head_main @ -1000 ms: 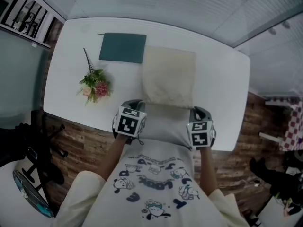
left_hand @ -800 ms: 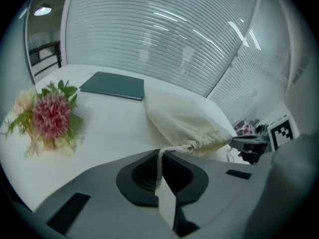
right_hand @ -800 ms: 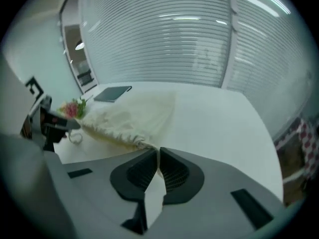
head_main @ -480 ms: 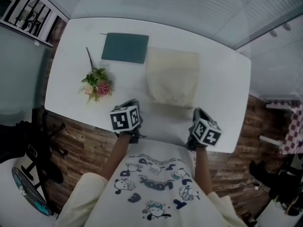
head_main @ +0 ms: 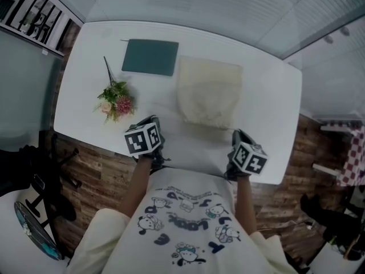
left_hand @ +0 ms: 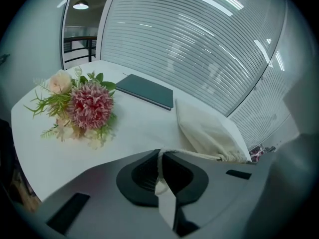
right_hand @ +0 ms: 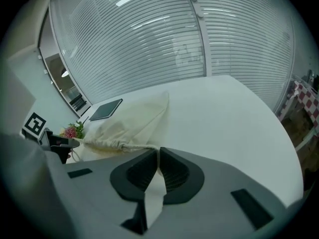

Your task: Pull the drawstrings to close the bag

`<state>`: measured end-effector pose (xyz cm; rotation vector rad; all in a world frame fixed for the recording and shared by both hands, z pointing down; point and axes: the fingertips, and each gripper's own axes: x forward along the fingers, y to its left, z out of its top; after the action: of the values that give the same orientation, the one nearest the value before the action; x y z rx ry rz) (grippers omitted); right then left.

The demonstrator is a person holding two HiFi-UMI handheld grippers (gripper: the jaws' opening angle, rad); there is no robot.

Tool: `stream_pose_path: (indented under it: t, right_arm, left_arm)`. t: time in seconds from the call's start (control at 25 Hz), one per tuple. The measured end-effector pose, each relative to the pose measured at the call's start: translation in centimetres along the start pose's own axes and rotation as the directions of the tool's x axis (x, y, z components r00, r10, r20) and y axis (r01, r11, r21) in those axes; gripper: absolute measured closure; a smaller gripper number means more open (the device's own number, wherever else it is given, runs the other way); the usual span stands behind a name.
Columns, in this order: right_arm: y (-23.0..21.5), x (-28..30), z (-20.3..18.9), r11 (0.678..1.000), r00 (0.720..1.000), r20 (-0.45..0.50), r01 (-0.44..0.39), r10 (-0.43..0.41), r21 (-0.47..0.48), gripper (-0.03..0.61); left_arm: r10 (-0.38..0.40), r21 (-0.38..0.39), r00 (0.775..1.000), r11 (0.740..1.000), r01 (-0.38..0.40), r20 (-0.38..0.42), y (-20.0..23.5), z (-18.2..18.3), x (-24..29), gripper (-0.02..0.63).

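Cream cloth drawstring bag lying flat on the white counter, about midway across, puckered mouth toward the near edge and toward the person's printed white shirt; mouth bunched into tight folds, plain in both gripper views. Left tongs pressed together, pinching the pale left drawstring; cord stretched straight from the dark pads to the gathered corner of the bag at the right of the left gripper view. Right tongs likewise closed, pinching the pale right drawstring; cord drawn taut from the grip across to the bunched mouth at the left of the right gripper view. From the head view: both tongs low over the near edge of the counter, one at each side of the bag's mouth, well apart from each other, marker cubes tilted; left one off the near left corner of the bag, right one off the near right corner, neither touching the cloth itself. Dark green flat notebook at the far side of the counter, just beside the far left corner of the bag, touching or not impossible to tell; small bunch of pink and cream flowers with green leaves left of the bag, near the left tongs, apart from both. Brown wooden floor below the counter's near edge.
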<state>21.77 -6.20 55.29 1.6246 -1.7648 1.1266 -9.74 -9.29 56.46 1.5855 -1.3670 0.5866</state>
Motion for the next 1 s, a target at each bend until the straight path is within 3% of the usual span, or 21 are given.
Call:
stream_pose_path:
  t: [0.08, 0.2, 0.32, 0.44, 0.56, 0.64, 0.8, 1.0]
  right_arm:
    - [0.5, 0.3, -0.5, 0.998, 0.998, -0.04, -0.044, 0.043, -0.041, 0.549]
    - [1.1, 0.6, -2.0, 0.983, 0.99, -0.113, -0.101, 0.084, -0.155, 0.549]
    - [1.2, 0.7, -2.9, 0.967, 0.987, -0.141, -0.105, 0.073, -0.233, 0.548]
    - [1.2, 0.4, -3.1, 0.956, 0.988, -0.147, -0.089, 0.049, -0.281, 0.542]
    - [1.2, 0.2, -3.6, 0.937, 0.986, -0.163, -0.08, 0.025, -0.339, 0.428]
    - [1.1, -0.1, -3.9, 0.923, 0.985, -0.171, -0.072, 0.007, -0.377, 0.413]
    - [1.1, -0.6, -3.5, 0.898, 0.988, -0.153, -0.067, 0.0, -0.434, 0.413]
    - [2.9, -1.0, -2.2, 0.842, 0.988, -0.155, -0.092, 0.011, -0.532, 0.413]
  left_arm:
    - [0.011, 0.035, 1.0, 0.999, -0.011, -0.007, 0.2, -0.1, -0.1, 0.572]
    - [0.03, 0.161, 0.999, 0.987, -0.027, -0.019, 0.2, -0.6, -0.3, 0.572]
    - [0.034, 0.266, 0.999, 0.964, -0.026, -0.026, -0.1, -1.3, -0.3, 0.569]
    - [0.005, 0.296, 0.998, 0.955, 0.011, -0.056, -0.6, -2.2, -0.3, 0.566]
    - [-0.002, 0.334, 0.997, 0.942, 0.029, -0.081, -0.7, -3.0, -0.6, 0.502]
    - [0.0, 0.38, 0.996, 0.924, 0.035, -0.092, -0.8, -3.4, -1.0, 0.445]
    - [0.017, 0.52, 0.996, 0.854, 0.029, -0.083, -1.5, -3.3, -2.0, 0.414]
    - [-0.001, 0.673, 0.999, 0.739, 0.033, -0.048, -4.1, -1.7, -2.1, 0.4]
